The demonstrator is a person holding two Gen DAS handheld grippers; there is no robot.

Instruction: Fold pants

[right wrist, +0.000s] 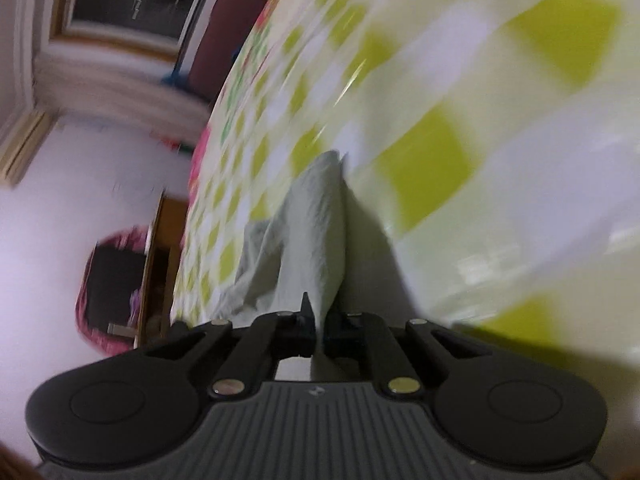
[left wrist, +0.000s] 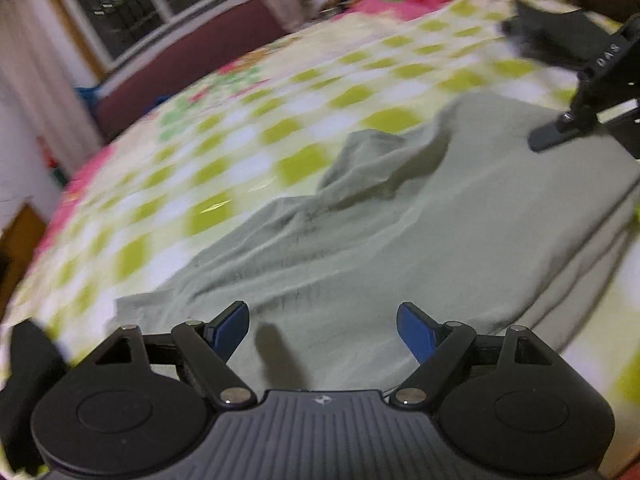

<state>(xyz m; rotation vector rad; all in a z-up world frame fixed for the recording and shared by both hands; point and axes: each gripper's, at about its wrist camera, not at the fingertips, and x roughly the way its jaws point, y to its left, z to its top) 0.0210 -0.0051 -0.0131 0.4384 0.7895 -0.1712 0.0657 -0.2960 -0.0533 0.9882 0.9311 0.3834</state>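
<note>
Checked bedspread (left wrist: 280,136) (green and white squares), window (left wrist: 132,4), maroon headboard (left wrist: 192,64).

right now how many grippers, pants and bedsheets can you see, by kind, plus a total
grippers: 2, the open left gripper and the right gripper shut on cloth
pants: 1, the pale green pants
bedsheets: 1, the checked green and white bedsheet
total: 4

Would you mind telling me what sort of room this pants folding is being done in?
Most likely a bedroom at night. The grey-green pants lie on a bed with a green-and-white checked cover, a dark window sits in the wall behind, and pale curtains hang beside it.
</note>
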